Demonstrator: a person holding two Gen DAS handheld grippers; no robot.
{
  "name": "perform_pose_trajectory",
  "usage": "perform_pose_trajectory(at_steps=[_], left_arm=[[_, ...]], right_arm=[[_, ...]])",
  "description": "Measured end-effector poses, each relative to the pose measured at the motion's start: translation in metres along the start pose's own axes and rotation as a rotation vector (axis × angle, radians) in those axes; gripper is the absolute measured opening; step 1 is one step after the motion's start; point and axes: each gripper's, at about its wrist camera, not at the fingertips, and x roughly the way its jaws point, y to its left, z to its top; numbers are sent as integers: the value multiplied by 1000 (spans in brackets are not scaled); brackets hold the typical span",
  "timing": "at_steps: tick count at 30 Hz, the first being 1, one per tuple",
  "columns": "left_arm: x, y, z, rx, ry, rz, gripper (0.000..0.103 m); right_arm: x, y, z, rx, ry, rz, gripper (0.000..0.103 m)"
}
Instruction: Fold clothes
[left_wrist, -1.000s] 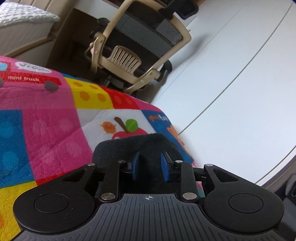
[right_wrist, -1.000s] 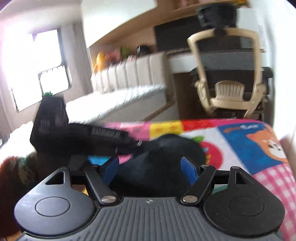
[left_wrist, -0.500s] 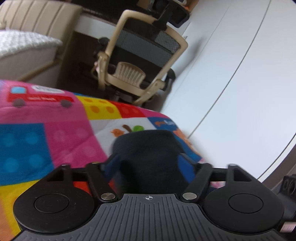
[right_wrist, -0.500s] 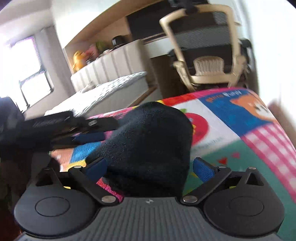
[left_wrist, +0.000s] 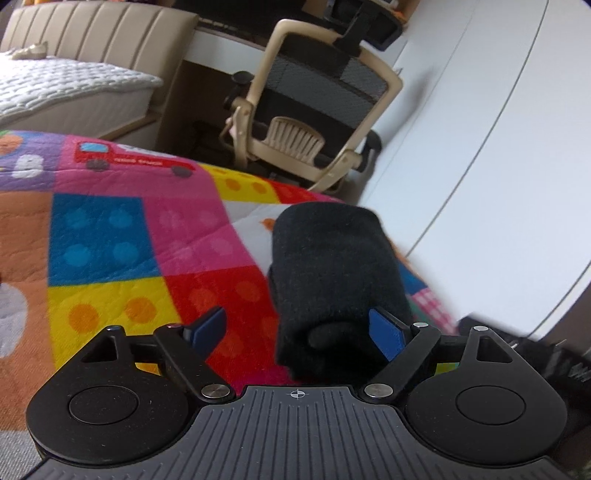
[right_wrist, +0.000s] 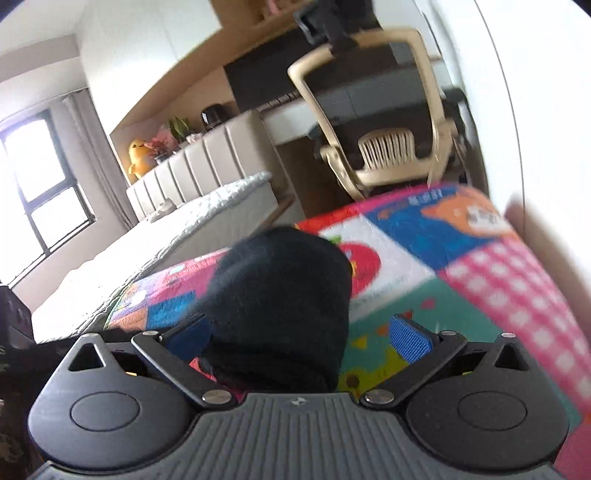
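Fingers of our left gripper (left_wrist: 297, 330) and right gripper (right_wrist: 301, 334) have just been opening and stand spread, pressing nothing. Between both pairs the black folded garment (left_wrist: 334, 266) lies released on the colourful play mat (left_wrist: 110, 236). We judge this fold finished; next we should back both grippers away without dragging it open.

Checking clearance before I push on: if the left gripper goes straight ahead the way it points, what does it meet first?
Most likely the folded black garment, lying between the open left gripper fingers on the colourful mat; depth is uncertain.
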Motion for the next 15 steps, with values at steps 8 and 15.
perform_pose_trajectory(at_steps=[8, 15], left_arm=[[10, 11, -16, -50, 22, 23, 90], [8, 9, -23, 1, 7, 16, 91]], right_arm=[[80, 33, 36, -180, 5, 28, 103], [132, 42, 33, -238, 157, 14, 103]])
